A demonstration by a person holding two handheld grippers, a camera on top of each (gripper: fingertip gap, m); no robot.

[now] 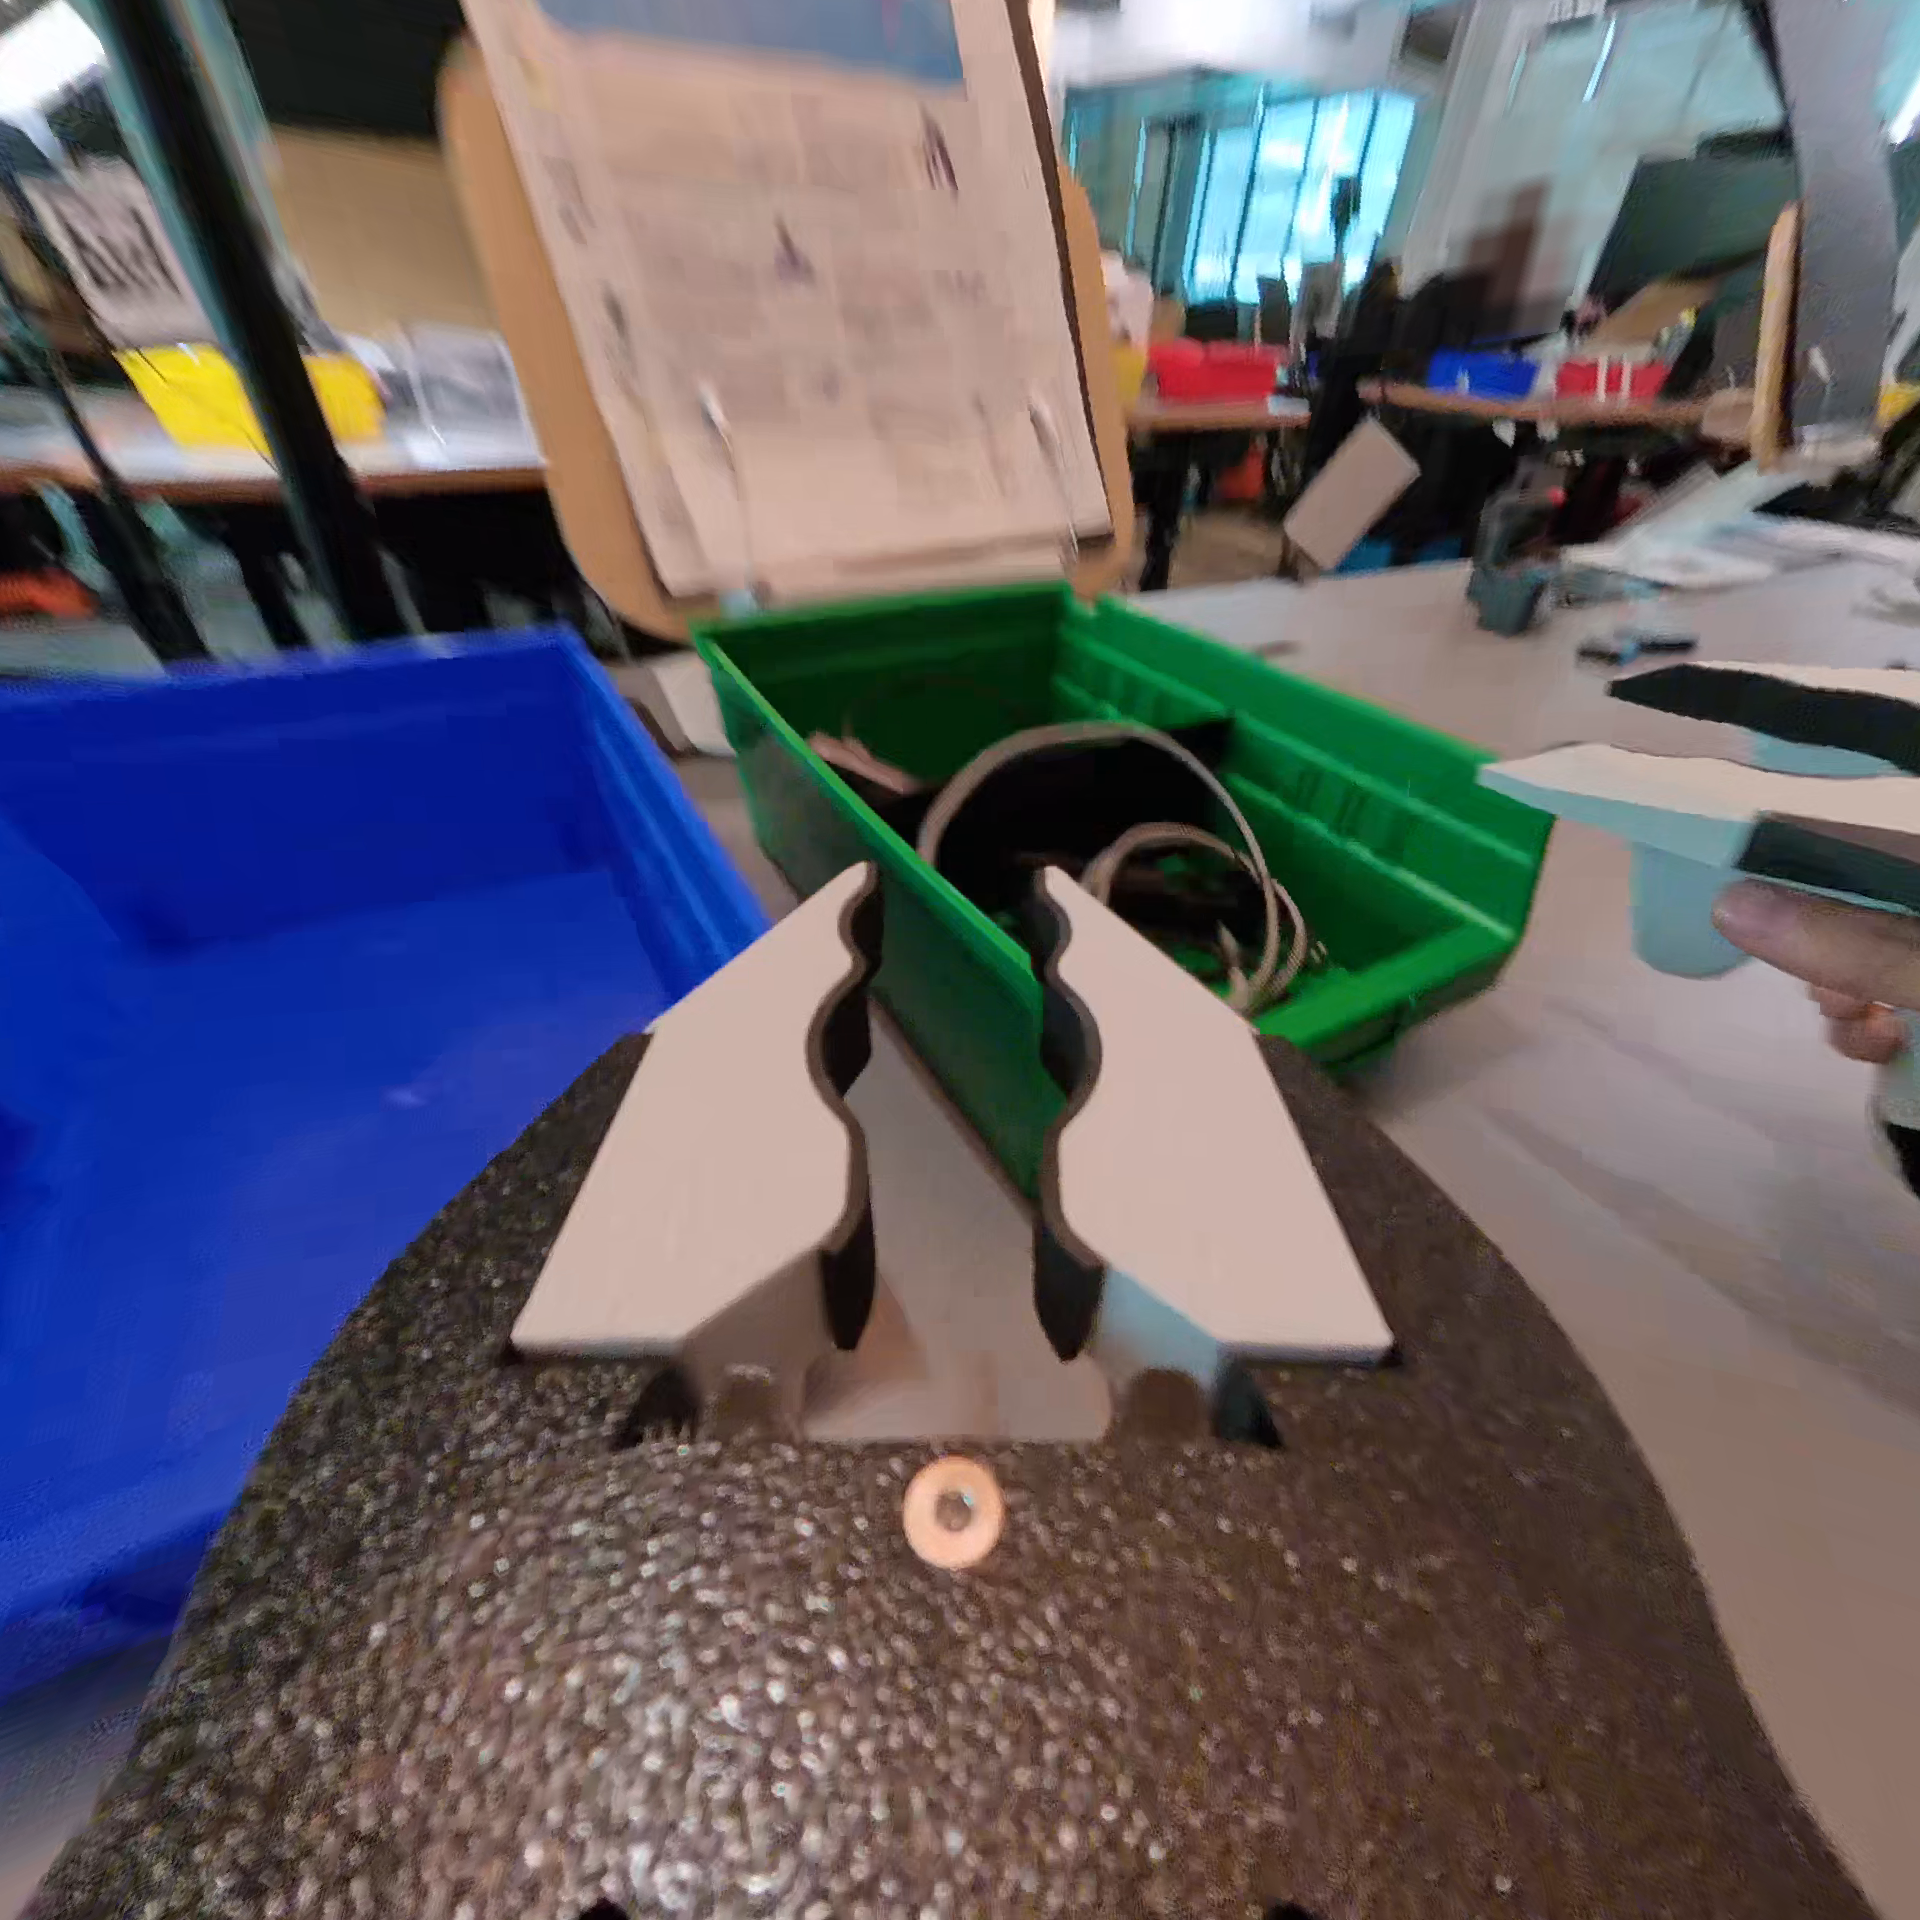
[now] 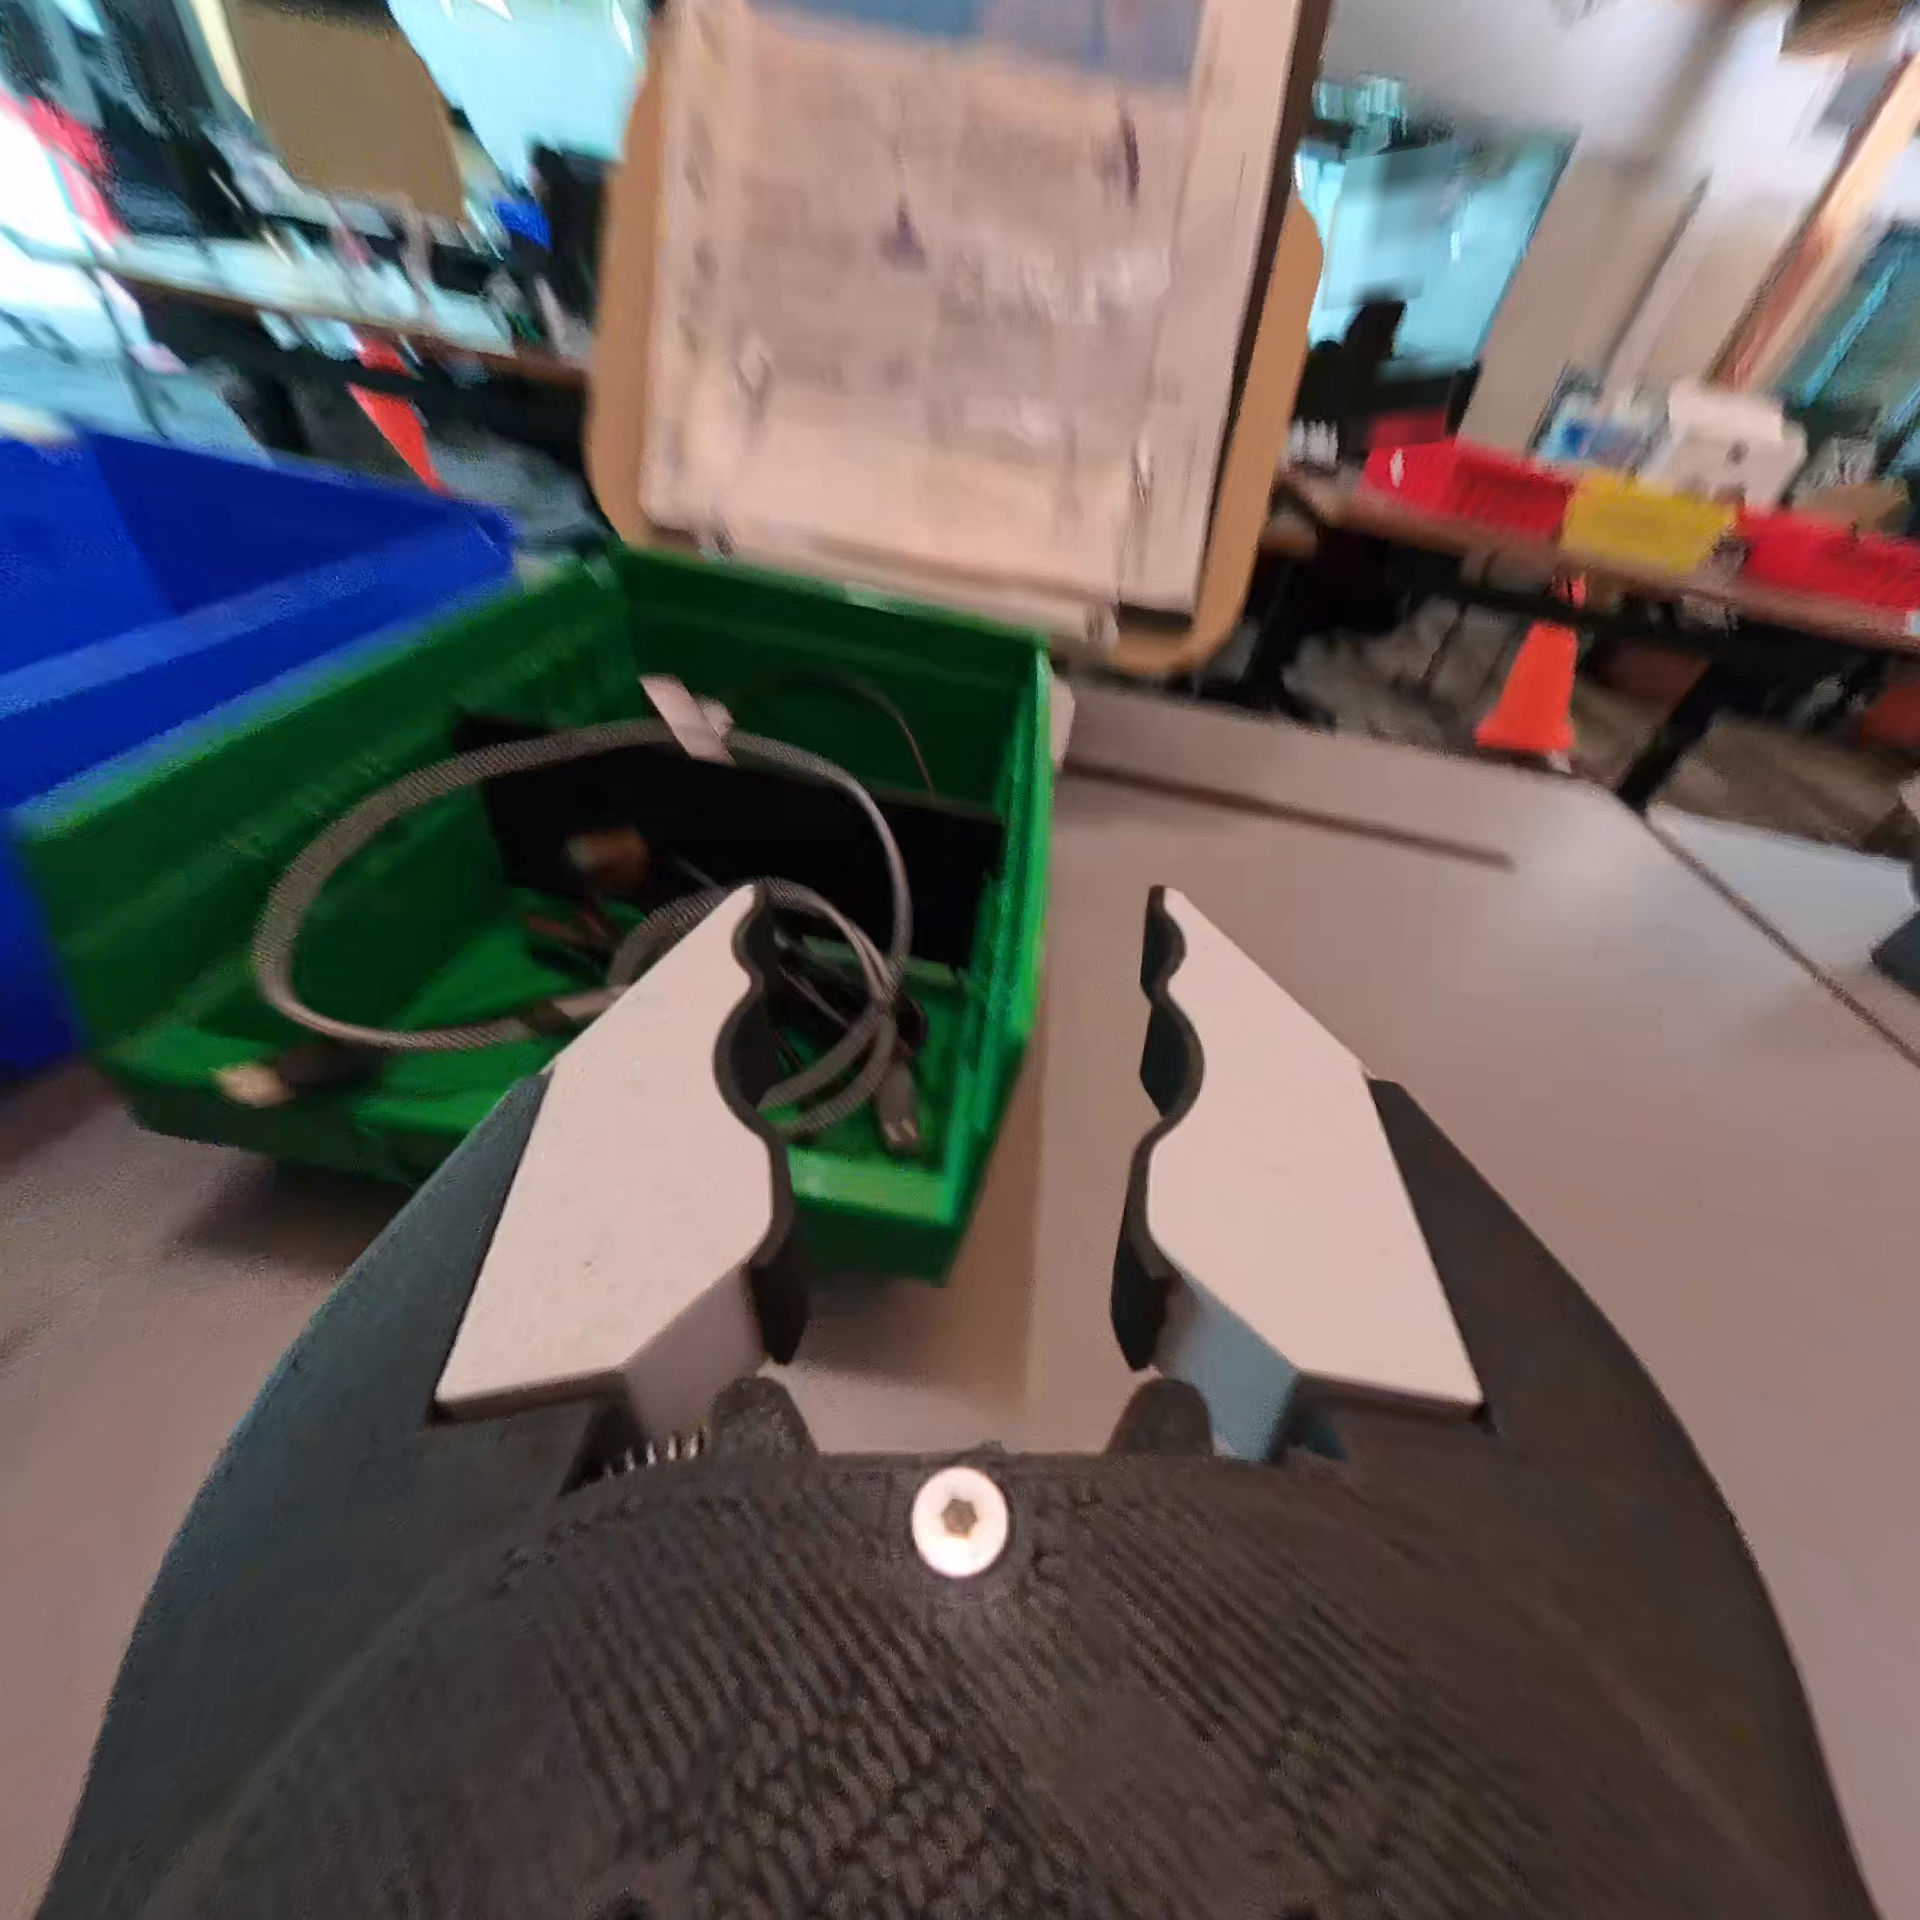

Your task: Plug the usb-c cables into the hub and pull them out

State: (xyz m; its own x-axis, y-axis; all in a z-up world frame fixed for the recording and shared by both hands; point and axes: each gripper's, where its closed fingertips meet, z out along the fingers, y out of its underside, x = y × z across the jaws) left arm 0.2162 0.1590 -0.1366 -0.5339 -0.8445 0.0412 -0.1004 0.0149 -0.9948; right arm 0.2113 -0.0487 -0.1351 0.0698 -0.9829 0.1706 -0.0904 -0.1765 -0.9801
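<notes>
A green bin point(image 1: 1382, 831) point(image 2: 166, 862) stands on the grey table and holds coiled grey braided cables point(image 1: 1236, 894) point(image 2: 582, 758) and a black block point(image 2: 748, 821) that may be the hub. My left gripper point(image 1: 961, 883) is open and empty, just in front of the bin's near left corner. My right gripper point(image 2: 951, 904) is open and empty, at the bin's right end, above the table. The right gripper's fingers point(image 1: 1704, 748) and a hand also show at the right edge of the left wrist view.
A large blue bin point(image 1: 312, 987) point(image 2: 208, 561) sits left of the green bin. A clipboard with papers point(image 1: 810, 312) point(image 2: 935, 312) stands behind the green bin. Grey table top point(image 2: 1455, 1039) stretches to the right. Benches with coloured bins stand far behind.
</notes>
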